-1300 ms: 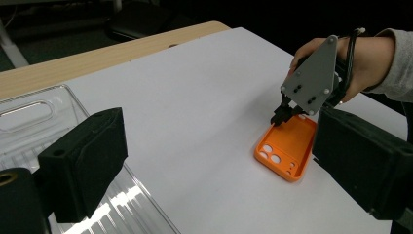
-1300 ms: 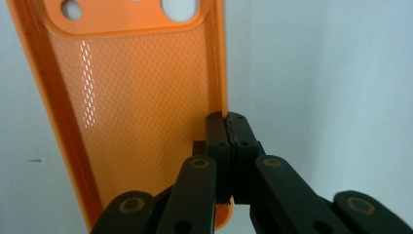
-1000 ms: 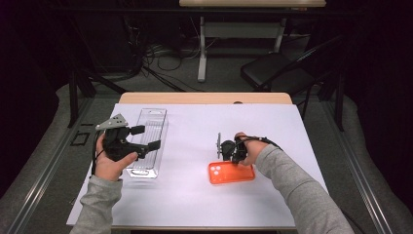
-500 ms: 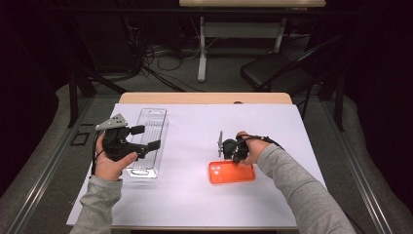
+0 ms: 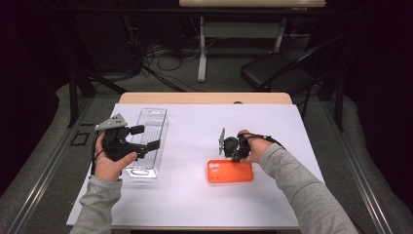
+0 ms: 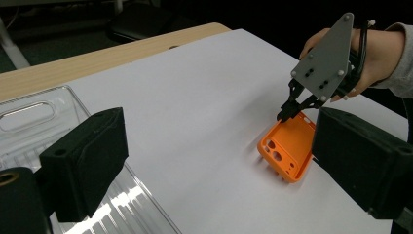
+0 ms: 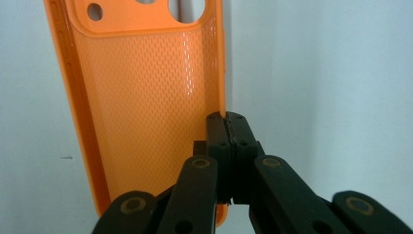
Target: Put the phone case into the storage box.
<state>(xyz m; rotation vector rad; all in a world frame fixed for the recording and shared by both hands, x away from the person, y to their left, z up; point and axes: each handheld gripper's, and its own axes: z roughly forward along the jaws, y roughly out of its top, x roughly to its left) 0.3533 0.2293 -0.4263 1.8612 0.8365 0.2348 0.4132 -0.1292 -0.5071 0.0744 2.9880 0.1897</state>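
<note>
An orange phone case [image 5: 230, 171] lies hollow side up on the white table cover [image 5: 195, 195], right of centre. My right gripper [image 5: 231, 157] stands over its far long edge. In the right gripper view my right gripper [image 7: 225, 122] is shut on the thin side wall of the phone case [image 7: 146, 87]. My left gripper [image 5: 146, 137] is held open above a clear plastic tray [image 5: 152, 113] at the left. From the left gripper view its wide-apart jaws frame the phone case [image 6: 287, 151] and the right gripper [image 6: 287, 113] pinching it.
The clear plastic tray [image 6: 29, 109] has a handle slot at its far end. A bare wooden strip [image 5: 204, 98] marks the table's far edge. A dark chair [image 5: 272, 73] and a desk frame stand on the floor beyond it.
The right gripper and the orange case have edged very slightly to the right. The left hand has stayed where it was.
</note>
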